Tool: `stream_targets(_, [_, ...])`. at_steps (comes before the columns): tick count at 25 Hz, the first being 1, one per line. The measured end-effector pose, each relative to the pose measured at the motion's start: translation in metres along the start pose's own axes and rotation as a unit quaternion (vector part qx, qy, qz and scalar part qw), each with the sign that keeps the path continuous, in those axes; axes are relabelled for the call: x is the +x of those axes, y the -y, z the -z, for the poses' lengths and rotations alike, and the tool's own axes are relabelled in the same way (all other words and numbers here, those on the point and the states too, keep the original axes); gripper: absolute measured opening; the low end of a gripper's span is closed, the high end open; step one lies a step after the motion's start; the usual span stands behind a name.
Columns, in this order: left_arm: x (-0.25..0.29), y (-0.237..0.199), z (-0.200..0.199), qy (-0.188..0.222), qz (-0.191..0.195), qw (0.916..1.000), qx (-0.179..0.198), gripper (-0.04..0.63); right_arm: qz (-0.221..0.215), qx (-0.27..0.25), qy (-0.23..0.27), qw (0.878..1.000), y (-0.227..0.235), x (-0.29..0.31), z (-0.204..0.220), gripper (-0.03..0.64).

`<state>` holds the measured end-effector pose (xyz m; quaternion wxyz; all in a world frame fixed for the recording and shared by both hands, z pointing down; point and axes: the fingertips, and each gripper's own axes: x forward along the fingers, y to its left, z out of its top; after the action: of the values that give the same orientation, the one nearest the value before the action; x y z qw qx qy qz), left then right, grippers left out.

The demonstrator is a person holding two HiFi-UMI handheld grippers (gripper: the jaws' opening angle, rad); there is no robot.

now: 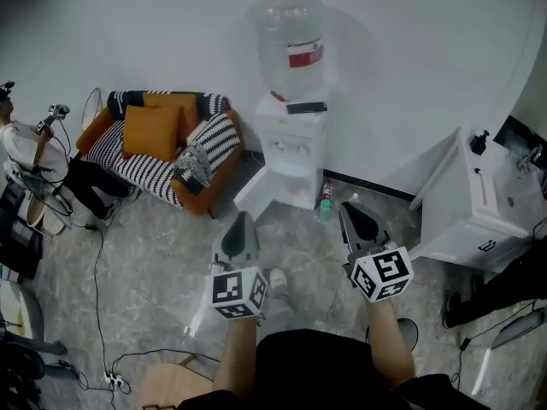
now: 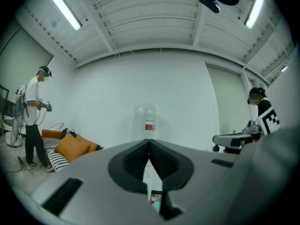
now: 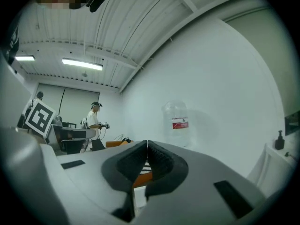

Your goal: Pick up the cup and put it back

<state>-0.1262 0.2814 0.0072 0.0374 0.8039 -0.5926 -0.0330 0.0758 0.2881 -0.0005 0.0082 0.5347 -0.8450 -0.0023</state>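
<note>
No cup shows clearly in any view. A white water dispenser (image 1: pixel 291 148) with a clear bottle (image 1: pixel 291 45) on top stands against the wall ahead, and a flat black object (image 1: pixel 306 107) lies on its top. My left gripper (image 1: pixel 242 217) and right gripper (image 1: pixel 346 208) are held side by side above the floor, both pointing toward the dispenser. In the left gripper view the left gripper (image 2: pixel 150 143) has its jaws meeting at the tips with nothing between them. The right gripper (image 3: pixel 147 143) is likewise shut and empty. The bottle (image 2: pixel 146 121) (image 3: pixel 177 121) lies ahead in both gripper views.
An orange and striped sofa (image 1: pixel 162 143) sits left of the dispenser. A white cabinet (image 1: pixel 479 203) stands at the right. A small teal bottle (image 1: pixel 325 205) stands on the floor by the dispenser's base. Cables and a power strip (image 1: pixel 115 381) lie at the lower left. A person (image 2: pixel 33 118) stands beyond the sofa.
</note>
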Motion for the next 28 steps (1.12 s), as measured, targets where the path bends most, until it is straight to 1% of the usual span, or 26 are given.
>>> stream_targets(2, [0.039, -0.011, 0.004, -0.015, 0.015, 0.9998, 0.004, 0.012, 0.006, 0.007, -0.007, 1.000, 0.011, 0.035, 0.004, 0.011])
stream_targets(5, [0.106, -0.023, -0.001, -0.033, 0.045, 0.9983, 0.013, 0.012, 0.023, 0.020, -0.005, 1.000, 0.036, 0.093, -0.004, 0.011])
stream_targets(8, [0.167, -0.037, -0.009, -0.030, 0.069, 0.9967, 0.031, 0.012, 0.025, 0.011, 0.009, 1.000, 0.052, 0.150, -0.013, 0.011])
stream_targets(11, [0.215, -0.054, -0.008, -0.033, 0.090, 0.9949, 0.030, 0.012, 0.032, 0.010, 0.017, 0.999, 0.062, 0.199, -0.015, 0.011])
stream_targets(14, [0.258, -0.069, -0.015, -0.030, 0.105, 0.9937, 0.027, 0.012, 0.043, 0.005, 0.025, 0.999, 0.078, 0.243, -0.029, 0.011])
stream_targets(17, [0.292, -0.086, -0.020, -0.025, 0.108, 0.9936, 0.023, 0.012, 0.041, -0.006, 0.016, 0.999, 0.082, 0.276, -0.030, 0.011])
stream_targets(22, [0.333, -0.095, -0.014, -0.025, 0.113, 0.9928, 0.031, 0.012, 0.037, -0.002, -0.012, 0.999, 0.098, 0.304, -0.005, 0.011])
stream_targets(25, [0.348, -0.096, -0.004, -0.030, 0.107, 0.9934, 0.027, 0.012, 0.021, 0.001, -0.017, 1.000, 0.106, 0.318, 0.006, 0.011])
stream_targets(28, [0.358, -0.090, 0.009, -0.044, 0.099, 0.9941, 0.010, 0.012, -0.001, -0.001, -0.026, 1.000, 0.117, 0.331, 0.016, 0.011])
